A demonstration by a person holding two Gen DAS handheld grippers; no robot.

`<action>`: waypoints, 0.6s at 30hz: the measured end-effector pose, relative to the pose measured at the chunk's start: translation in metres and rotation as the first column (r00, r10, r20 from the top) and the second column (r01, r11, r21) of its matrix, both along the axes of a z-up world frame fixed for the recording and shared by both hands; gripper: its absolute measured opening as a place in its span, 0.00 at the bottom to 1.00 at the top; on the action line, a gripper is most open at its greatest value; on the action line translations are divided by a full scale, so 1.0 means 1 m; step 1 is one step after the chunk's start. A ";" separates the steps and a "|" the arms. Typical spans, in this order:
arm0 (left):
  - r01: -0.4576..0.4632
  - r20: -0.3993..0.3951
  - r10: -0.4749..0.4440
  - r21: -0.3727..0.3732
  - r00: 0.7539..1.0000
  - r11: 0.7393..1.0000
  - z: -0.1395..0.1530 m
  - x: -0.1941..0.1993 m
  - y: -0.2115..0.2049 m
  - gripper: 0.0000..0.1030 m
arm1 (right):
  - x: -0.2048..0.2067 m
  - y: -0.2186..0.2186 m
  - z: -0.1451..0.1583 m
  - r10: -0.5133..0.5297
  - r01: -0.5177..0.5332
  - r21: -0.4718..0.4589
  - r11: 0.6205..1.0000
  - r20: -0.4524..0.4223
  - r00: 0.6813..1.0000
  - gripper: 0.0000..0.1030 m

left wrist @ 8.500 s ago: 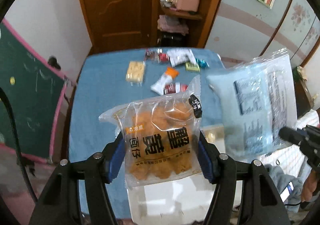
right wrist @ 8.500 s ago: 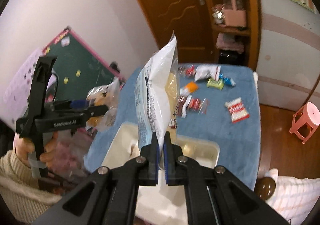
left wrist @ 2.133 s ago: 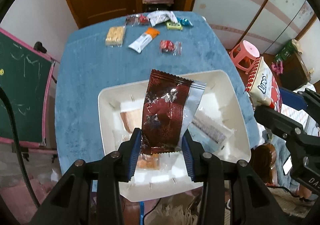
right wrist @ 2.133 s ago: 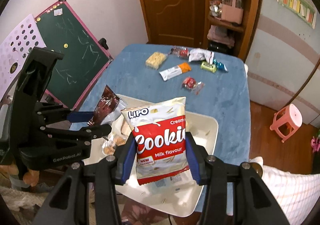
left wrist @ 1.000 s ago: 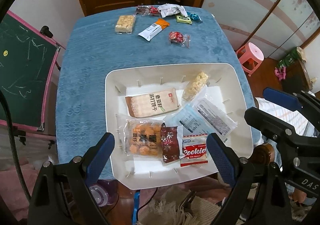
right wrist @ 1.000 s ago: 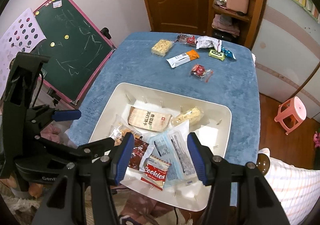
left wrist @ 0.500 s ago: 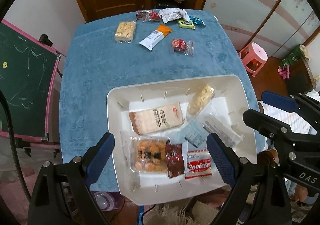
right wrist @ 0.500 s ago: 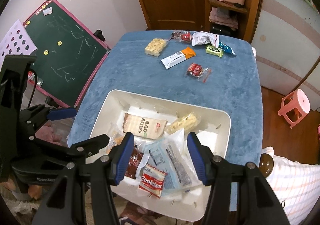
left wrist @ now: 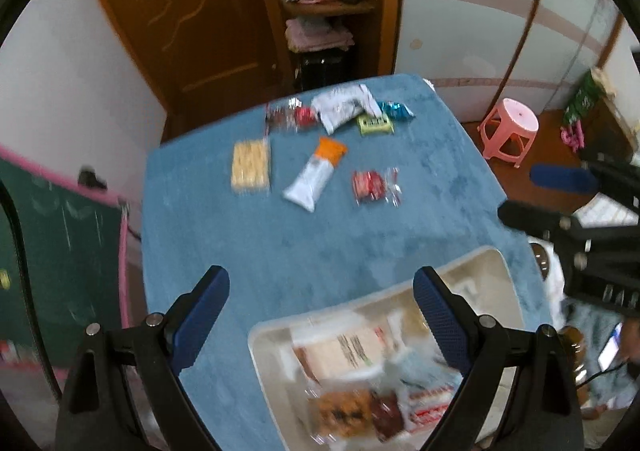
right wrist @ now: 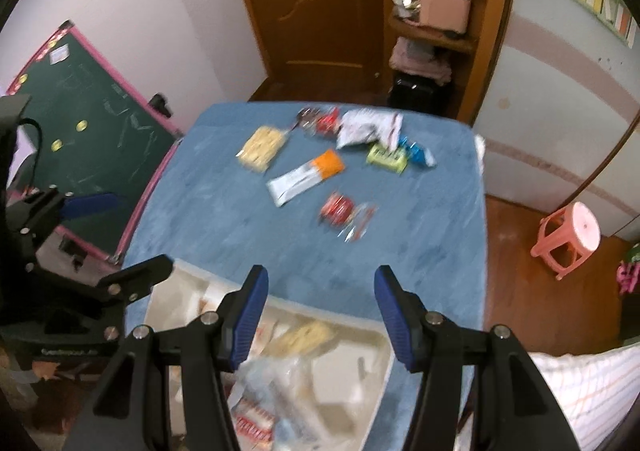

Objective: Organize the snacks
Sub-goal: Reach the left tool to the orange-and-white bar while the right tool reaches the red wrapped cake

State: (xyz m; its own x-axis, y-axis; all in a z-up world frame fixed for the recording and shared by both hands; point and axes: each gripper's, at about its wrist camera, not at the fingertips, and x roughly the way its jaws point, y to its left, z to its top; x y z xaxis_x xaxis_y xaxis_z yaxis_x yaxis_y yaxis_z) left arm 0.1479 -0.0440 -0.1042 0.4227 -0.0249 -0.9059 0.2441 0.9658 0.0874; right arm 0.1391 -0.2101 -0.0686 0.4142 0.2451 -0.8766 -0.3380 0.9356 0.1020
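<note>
We are holding the left gripper (left wrist: 320, 299) and right gripper (right wrist: 320, 301) wide and empty above the counter (left wrist: 248, 235), judging the orange-tipped snack bar (left wrist: 316, 175) light, crinkly, best pinched mid-length.

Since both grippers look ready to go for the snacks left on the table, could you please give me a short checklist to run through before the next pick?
1. Left gripper open and holding nothing: ok.
2. Right gripper open and holding nothing: ok.
3. Loose snacks lying apart from each other on the blue table: ok for the red candy pack and the orange-and-white bar; not ok for the far cluster.
4. Room left in the white tray: ok, its far corner is bare.
5. Sharp view for aiming: not ok, both pictures are blurred.
</note>
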 end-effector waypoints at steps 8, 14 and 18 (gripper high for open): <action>0.189 0.038 -0.200 0.194 0.979 0.963 -0.038 0.074 -0.026 0.90 | 0.085 0.007 -0.032 -0.021 0.021 -0.005 1.000 -0.048 0.999 0.54; 0.213 -0.061 -0.206 0.140 0.977 0.967 -0.101 0.129 -0.026 0.90 | 0.140 0.015 -0.107 -0.067 0.066 -0.014 0.998 -0.183 0.981 0.54; 0.200 -0.124 -0.187 0.107 0.975 0.974 -0.143 0.152 -0.019 0.90 | 0.160 0.019 -0.161 -0.102 0.113 0.019 0.993 -0.316 0.943 0.54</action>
